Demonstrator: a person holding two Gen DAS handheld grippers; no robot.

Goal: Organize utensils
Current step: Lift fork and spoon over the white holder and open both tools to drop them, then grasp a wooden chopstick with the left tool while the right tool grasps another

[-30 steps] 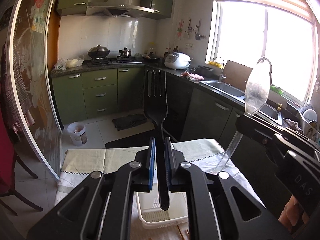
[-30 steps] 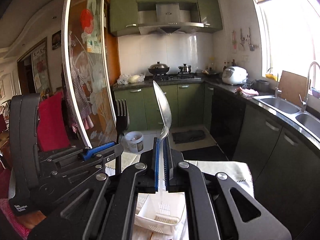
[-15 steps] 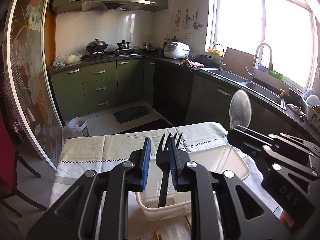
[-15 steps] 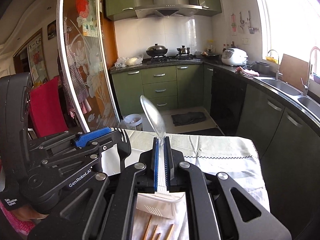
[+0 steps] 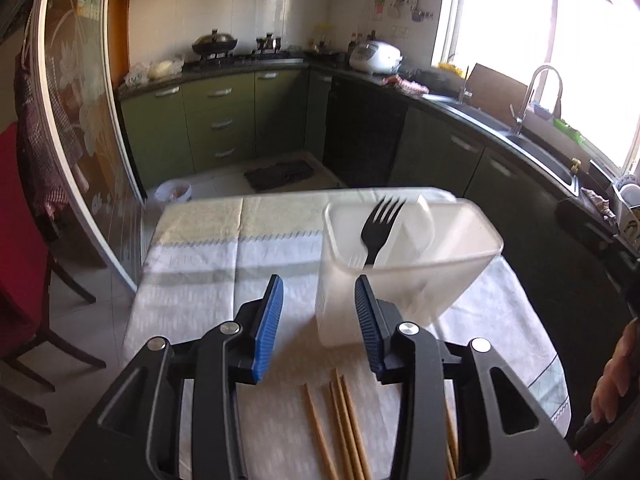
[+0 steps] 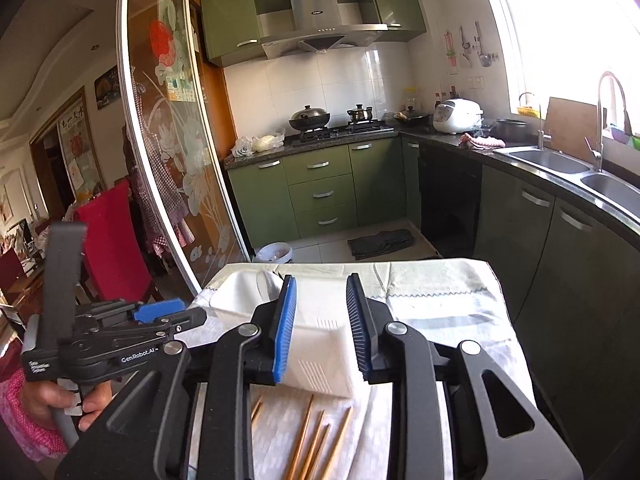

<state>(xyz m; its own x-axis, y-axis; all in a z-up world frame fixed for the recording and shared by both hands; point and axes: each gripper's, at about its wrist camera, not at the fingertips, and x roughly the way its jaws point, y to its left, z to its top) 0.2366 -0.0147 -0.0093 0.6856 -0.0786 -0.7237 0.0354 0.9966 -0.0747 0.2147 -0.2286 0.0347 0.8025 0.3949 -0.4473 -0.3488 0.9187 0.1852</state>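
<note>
A black fork (image 5: pixel 380 224) and a clear plastic spoon (image 5: pixel 422 226) stand tilted inside the translucent white container (image 5: pixel 408 280) on the clothed table. My left gripper (image 5: pixel 319 322) hovers just in front of the container's near left corner. Its jaws are opening and nothing is between them. Over the same container (image 6: pixel 320 344), my right gripper (image 6: pixel 322 322) has its jaws opening too, with nothing between the blue pads. The left gripper (image 6: pixel 168 313) shows at the left of the right wrist view. Several wooden chopsticks (image 5: pixel 344 420) (image 6: pixel 312 440) lie loose on the cloth below both grippers.
The table's pale cloth (image 5: pixel 208 280) runs to its far edge, with kitchen floor beyond. A red-draped chair (image 6: pixel 108 248) stands left of the table and dark cabinets (image 6: pixel 560 264) on the right. A hand (image 6: pixel 52 400) holds the left gripper's handle.
Both grippers went from shut to open and sank toward the table. The fork left the left gripper and the spoon left the right one; both now stand in the container.
</note>
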